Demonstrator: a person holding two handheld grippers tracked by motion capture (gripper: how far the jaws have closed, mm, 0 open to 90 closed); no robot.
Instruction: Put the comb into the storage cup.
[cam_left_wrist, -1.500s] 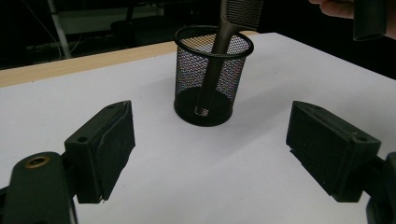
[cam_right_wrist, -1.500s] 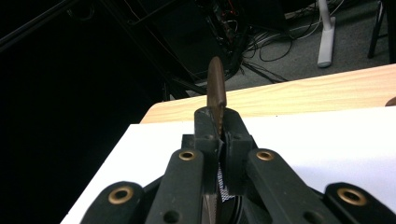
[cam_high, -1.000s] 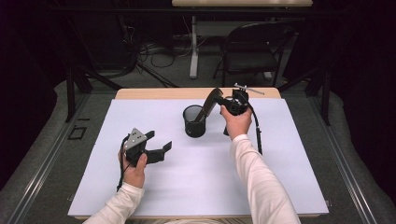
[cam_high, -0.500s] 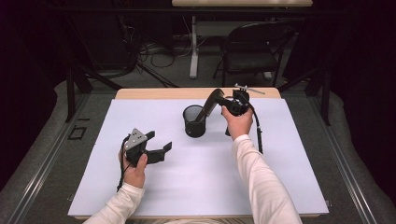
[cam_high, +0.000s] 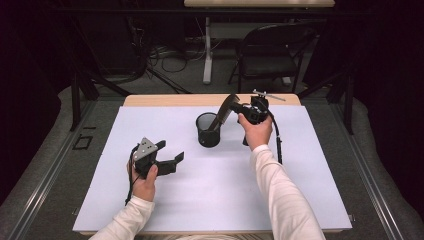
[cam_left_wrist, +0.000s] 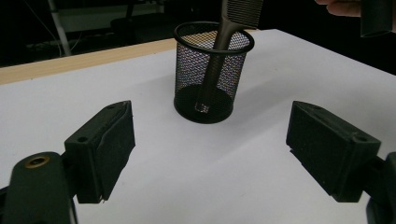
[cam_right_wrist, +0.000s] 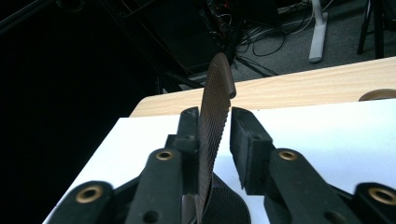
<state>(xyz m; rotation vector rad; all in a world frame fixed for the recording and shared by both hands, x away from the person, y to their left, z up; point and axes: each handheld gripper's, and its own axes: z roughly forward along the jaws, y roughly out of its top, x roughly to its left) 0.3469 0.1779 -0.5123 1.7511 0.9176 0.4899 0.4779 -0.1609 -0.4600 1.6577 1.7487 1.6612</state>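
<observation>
A black mesh cup (cam_high: 207, 131) (cam_left_wrist: 212, 70) stands upright near the middle back of the white sheet (cam_high: 210, 200). A dark brown comb (cam_high: 224, 111) (cam_left_wrist: 215, 56) (cam_right_wrist: 214, 109) leans in it, handle down on the cup's bottom and toothed end up to the right. My right gripper (cam_high: 232, 106) (cam_right_wrist: 215, 127) is raised at the comb's top. Its jaws have just been opening: the comb lies against one pad, with a gap to the other. My left gripper (cam_high: 170, 151) (cam_left_wrist: 210, 140) rests low on the sheet, front left of the cup, open and holding nothing.
The white sheet covers a wooden table whose bare edge (cam_high: 165, 100) shows at the back. Behind the table stand a black folding chair (cam_high: 272, 50) and a white table leg (cam_high: 207, 50), with cables on the floor. Black frame legs flank the table.
</observation>
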